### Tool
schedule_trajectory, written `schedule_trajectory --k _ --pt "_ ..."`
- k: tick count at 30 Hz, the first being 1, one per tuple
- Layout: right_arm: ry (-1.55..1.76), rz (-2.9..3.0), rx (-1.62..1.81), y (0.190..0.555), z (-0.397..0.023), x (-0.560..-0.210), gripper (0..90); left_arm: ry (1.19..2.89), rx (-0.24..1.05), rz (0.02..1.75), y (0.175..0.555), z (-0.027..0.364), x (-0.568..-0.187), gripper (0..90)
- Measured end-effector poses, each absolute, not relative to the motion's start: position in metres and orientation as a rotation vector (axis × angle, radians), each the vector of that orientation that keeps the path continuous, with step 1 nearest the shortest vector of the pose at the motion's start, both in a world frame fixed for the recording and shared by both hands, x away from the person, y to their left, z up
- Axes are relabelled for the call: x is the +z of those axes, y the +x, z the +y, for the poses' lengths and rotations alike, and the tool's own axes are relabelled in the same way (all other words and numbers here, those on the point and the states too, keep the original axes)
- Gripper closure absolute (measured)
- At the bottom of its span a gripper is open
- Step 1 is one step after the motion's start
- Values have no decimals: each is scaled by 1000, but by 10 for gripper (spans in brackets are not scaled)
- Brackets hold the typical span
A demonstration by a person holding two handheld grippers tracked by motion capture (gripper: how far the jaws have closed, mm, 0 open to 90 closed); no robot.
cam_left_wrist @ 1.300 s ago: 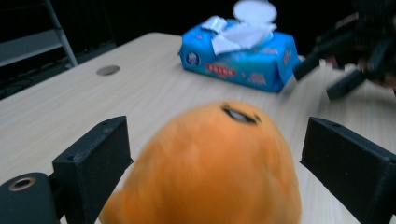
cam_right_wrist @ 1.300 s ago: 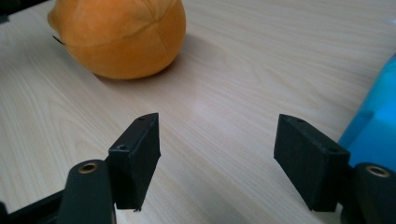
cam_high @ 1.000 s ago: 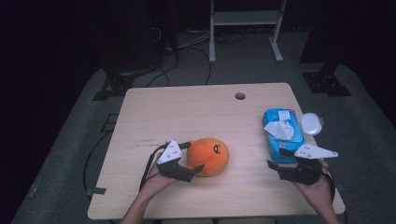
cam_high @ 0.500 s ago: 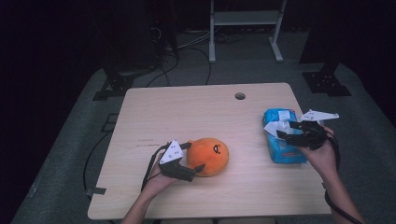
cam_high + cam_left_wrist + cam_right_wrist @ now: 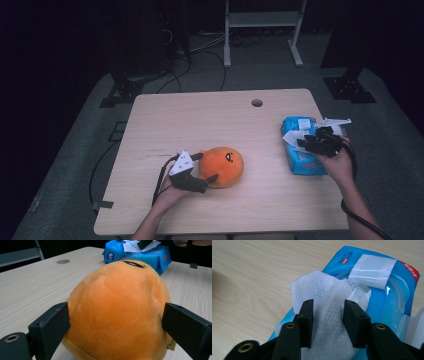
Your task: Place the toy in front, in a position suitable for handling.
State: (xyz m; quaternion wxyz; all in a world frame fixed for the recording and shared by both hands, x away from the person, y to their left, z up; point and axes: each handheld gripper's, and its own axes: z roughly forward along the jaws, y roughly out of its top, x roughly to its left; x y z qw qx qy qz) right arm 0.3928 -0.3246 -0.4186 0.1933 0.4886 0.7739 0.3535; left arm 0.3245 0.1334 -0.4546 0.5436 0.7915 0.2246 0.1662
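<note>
Right tongs (image 5: 327, 322) moved over table's (image 5: 210, 120) right-edge wipe (image 5: 329, 315), closing.

Orange plush toy (image 5: 223, 165) (blue wipes pack (image 5: 301, 150))

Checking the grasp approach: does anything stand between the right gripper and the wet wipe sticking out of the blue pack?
Nothing visible does. The right gripper has just been closing, with the wipe already between its jaws above the pack, whose flap is peeled open.

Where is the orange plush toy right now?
In the high view the orange plush toy sits near the table's front edge, left of the blue wipes pack, between the left claw's jaws.
</note>
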Motion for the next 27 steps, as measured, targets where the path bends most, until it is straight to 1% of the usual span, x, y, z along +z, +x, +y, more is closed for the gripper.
schedule_trajectory --k 1,2,3,4,5,6,7,8,13,17,27 --pt "1371 2171 992 393 -325 -419 601 1879 394 533 325 133 -455 80" --pt "1374 2166 996 393 -325 -419 626 1881 392 527 324 134 -455 80" --pt "1385 2155 992 393 -326 -418 664 1883 390 520 324 134 -455 98" --pt "1387 2145 982 393 -326 -419 693 1881 388 508 324 134 -455 136" --pt "1387 2145 982 393 -326 -419 693 1881 388 508 324 134 -455 145" --pt "1408 2144 1004 393 -327 -418 774 1885 384 495 324 135 -454 168" --pt "1408 2144 1004 393 -327 -418 774 1885 384 495 324 135 -454 189" --pt "1409 2121 981 392 -327 -417 855 1888 379 491 325 135 -454 216" --pt "1447 2113 1012 392 -330 -414 879 1903 359 488 325 135 -454 255" --pt "1458 2100 1102 387 -335 -405 885 1892 354 510 326 134 -456 247" --pt "1431 2101 1261 378 -337 -389 888 1871 330 494 330 135 -458 243"
